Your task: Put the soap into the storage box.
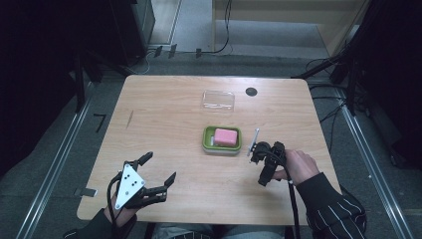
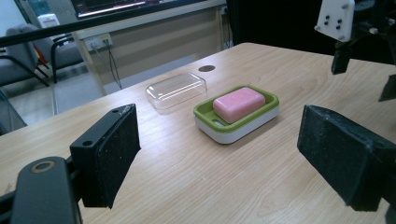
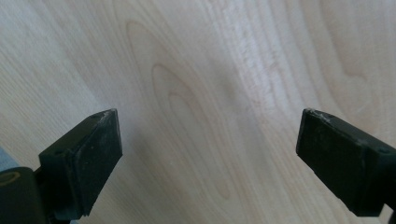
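Sitting in the middle of the bench, the green and white soap dish holds a pink bar of soap, and its clear lid lies apart from it, farther from the person, near a small dark round spot in the wood. So the dish is uncovered and the lid untouched; judging by this layout, the work in hand is probably putting the lid on the dish, and none of that is done yet.

The left hand-held gripper rests near the person's edge of the bench, jaws spread wide with nothing between them, aimed toward the dish, as the left gripper view confirms. The right hand-held gripper is just beside the dish on its right side, pointing down at the bare wood; in the right gripper view its jaws stand apart and empty. What seems left is everything: reach the lid, grip it, carry it over and seat it on the dish.
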Tool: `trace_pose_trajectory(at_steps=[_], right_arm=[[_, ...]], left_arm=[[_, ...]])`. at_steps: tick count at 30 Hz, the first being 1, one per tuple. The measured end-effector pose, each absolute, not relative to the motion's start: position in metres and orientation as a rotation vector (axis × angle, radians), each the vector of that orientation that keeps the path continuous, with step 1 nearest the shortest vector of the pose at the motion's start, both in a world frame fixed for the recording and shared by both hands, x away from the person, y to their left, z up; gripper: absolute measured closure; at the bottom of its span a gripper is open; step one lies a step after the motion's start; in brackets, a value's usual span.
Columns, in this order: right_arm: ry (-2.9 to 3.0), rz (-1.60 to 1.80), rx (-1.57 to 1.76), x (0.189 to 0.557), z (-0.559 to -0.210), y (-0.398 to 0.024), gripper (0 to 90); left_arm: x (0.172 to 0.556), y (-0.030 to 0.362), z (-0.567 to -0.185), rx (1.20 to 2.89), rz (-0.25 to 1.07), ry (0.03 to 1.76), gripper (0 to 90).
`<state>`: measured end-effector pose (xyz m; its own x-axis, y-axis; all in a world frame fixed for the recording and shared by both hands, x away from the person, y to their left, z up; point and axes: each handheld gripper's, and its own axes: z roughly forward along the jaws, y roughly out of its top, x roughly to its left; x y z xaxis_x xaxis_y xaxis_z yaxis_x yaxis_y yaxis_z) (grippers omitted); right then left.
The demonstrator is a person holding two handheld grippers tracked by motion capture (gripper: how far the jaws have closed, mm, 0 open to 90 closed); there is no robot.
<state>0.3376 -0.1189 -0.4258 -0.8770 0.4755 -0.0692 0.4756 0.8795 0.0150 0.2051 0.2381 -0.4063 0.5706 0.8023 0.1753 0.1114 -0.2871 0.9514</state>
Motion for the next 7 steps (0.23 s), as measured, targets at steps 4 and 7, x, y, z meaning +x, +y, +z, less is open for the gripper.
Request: trace_pose_trajectory(at_steps=[4,7], right_arm=[[2.985,-0.004,0.754,0.33,-0.433,-0.121,8.3],[3.002,0.012,0.753,0.325,-0.435,-0.124,8.4]], left_arm=[[0.205,0.238,-0.406,1.751,0.82,0.758,13.6],[0.206,0.238,-0.406,1.751,0.82,0.758,13.6]])
